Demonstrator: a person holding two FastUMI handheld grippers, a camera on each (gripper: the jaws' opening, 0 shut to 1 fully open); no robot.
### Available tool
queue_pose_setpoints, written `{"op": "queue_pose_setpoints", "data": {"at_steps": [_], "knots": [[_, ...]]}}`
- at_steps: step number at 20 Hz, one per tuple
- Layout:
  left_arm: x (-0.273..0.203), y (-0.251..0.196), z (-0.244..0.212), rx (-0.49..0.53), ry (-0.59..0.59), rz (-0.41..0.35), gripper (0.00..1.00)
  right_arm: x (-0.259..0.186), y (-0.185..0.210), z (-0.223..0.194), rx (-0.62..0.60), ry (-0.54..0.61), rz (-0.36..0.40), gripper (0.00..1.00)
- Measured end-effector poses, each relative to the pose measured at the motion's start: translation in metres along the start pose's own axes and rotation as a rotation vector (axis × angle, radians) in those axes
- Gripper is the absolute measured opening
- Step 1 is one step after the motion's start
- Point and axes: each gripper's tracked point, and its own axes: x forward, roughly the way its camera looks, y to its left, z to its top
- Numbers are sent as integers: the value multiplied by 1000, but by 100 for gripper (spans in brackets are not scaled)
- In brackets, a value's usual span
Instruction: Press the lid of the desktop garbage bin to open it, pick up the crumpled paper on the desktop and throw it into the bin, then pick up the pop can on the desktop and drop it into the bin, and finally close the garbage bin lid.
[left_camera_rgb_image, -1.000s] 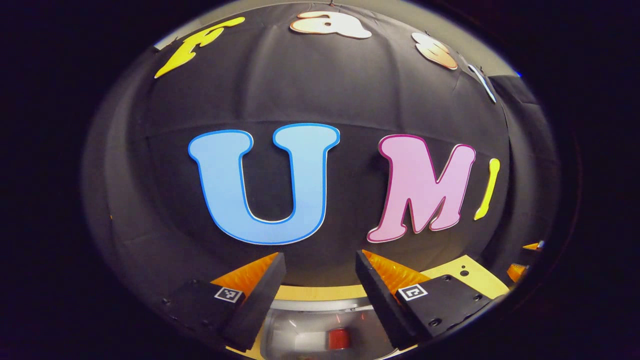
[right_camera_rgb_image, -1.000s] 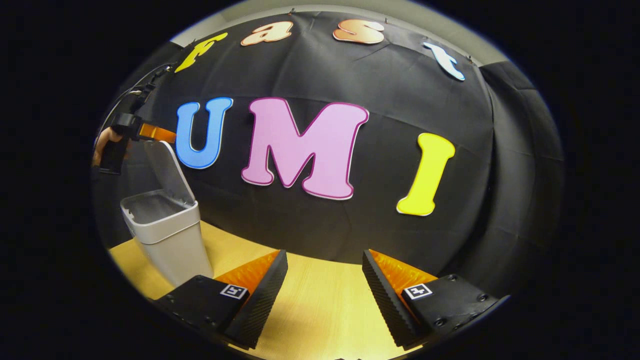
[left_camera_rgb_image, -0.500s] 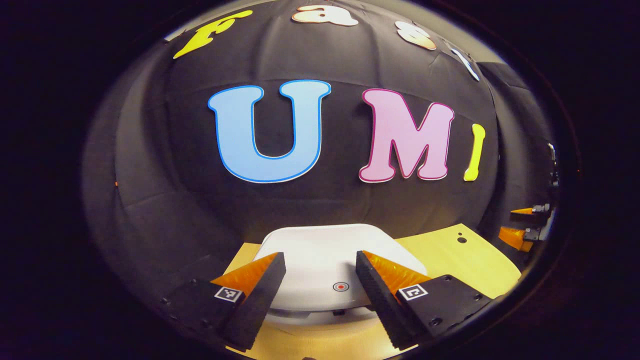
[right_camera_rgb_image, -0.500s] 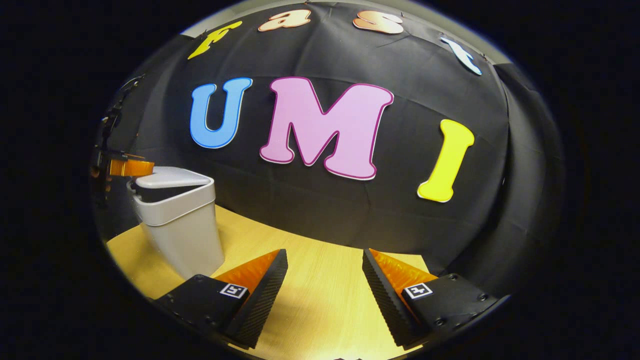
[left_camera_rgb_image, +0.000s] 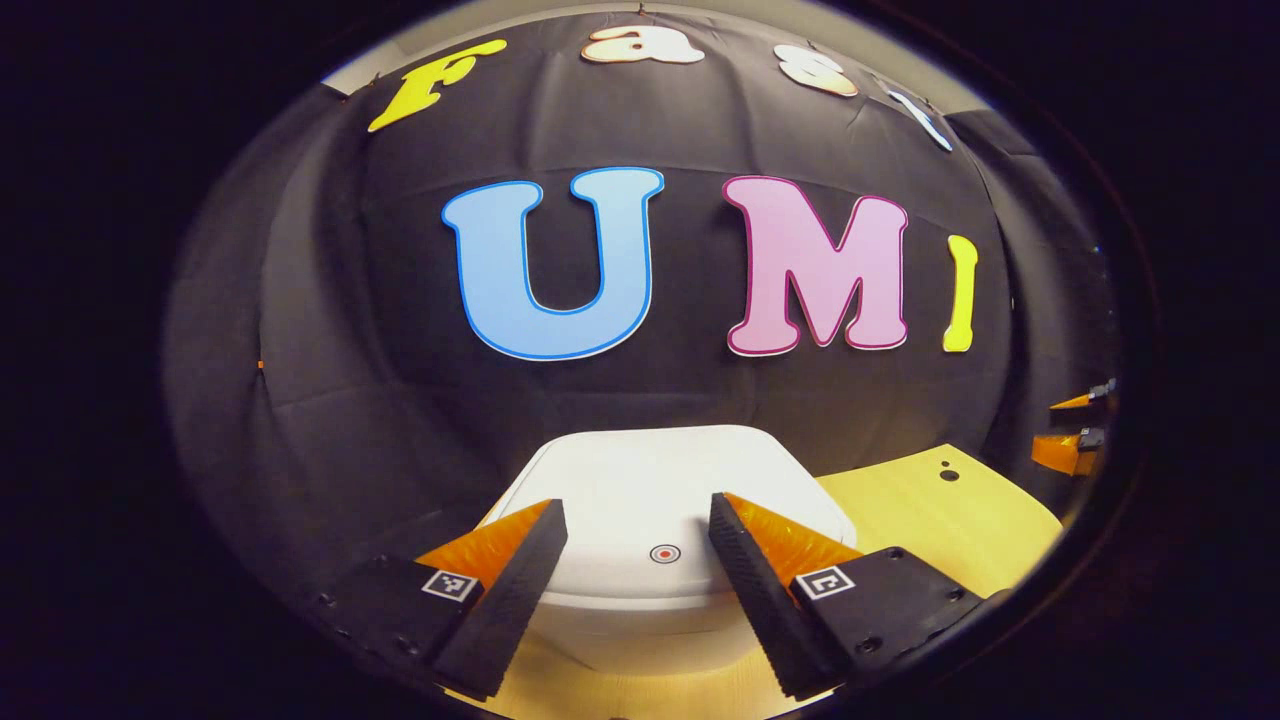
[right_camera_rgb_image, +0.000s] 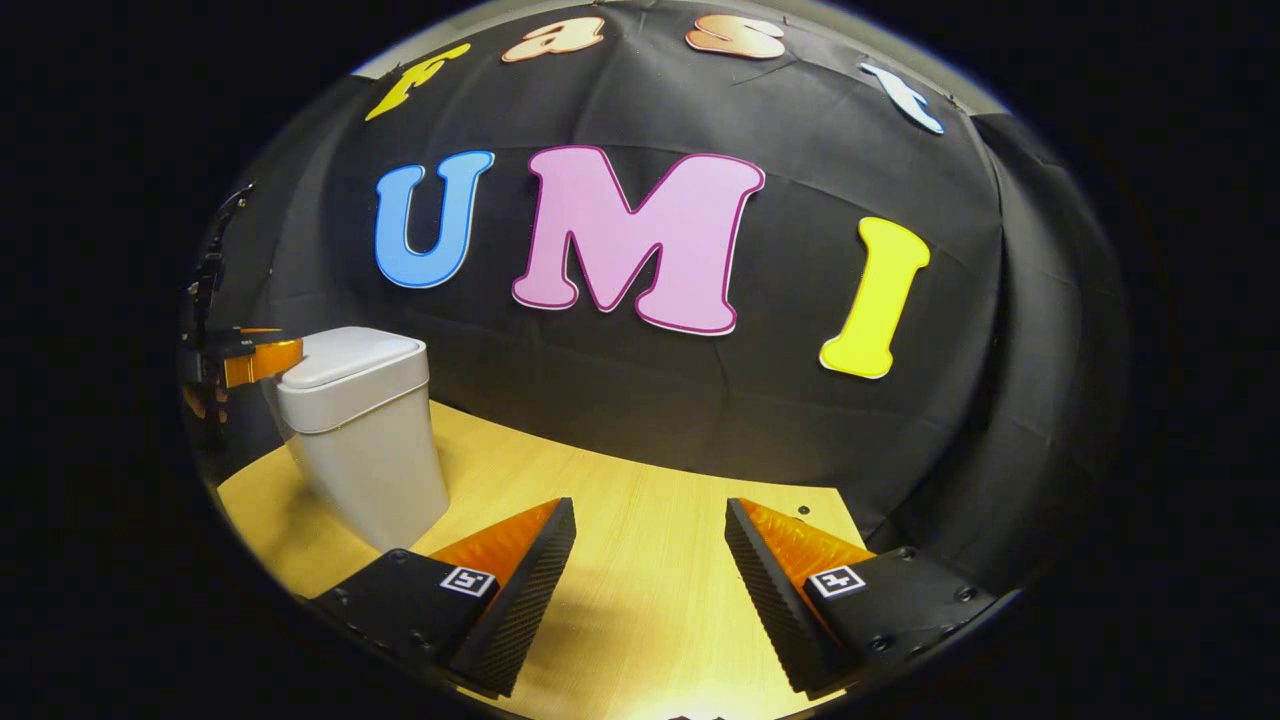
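Note:
The pale grey desktop bin (right_camera_rgb_image: 360, 440) stands on the wooden table (right_camera_rgb_image: 640, 560) at the left of the right gripper view, with its lid (right_camera_rgb_image: 345, 355) down flat. In the left gripper view the white lid (left_camera_rgb_image: 650, 480) lies just below me, and its round red-ringed press mark (left_camera_rgb_image: 665, 553) sits between my fingers. My left gripper (left_camera_rgb_image: 635, 502) is open over the lid's near edge. From the right gripper view, the left gripper (right_camera_rgb_image: 255, 360) is at the lid's left rim. My right gripper (right_camera_rgb_image: 650, 503) hangs open over bare table, well to the right of the bin.
The black cloth wall closes off the back right behind the bin. A small dark hole (left_camera_rgb_image: 948, 475) marks the tabletop to the right of the bin. The right gripper (left_camera_rgb_image: 1075, 435) sits at the far right edge of the left gripper view.
The lid swung from upright down to flat on the bin, and my left gripper came down with it. The right gripper stayed open and barely shifted.

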Motion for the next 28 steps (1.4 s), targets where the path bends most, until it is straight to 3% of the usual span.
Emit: {"op": "queue_pose_setpoints", "data": {"at_steps": [4,9,15,21,24,28], "knots": [[4,-1,-3,43,32,13,100,-14,-8,-1,46,3,-21,97],[-21,-10,9,-21,-40,56,99,-51,-16,11,59,-50,-64,97],[-137,-49,63,-34,-256,107,95,-126,14,33,90,-129,-58,97],[-234,-72,63,53,-305,24,95,-199,60,57,38,-219,-71,97],[-267,-68,59,18,-301,-20,96,-228,92,62,39,-224,-33,97],[-297,-43,54,-2,-321,14,96,-255,115,60,13,-263,-36,97]]}}
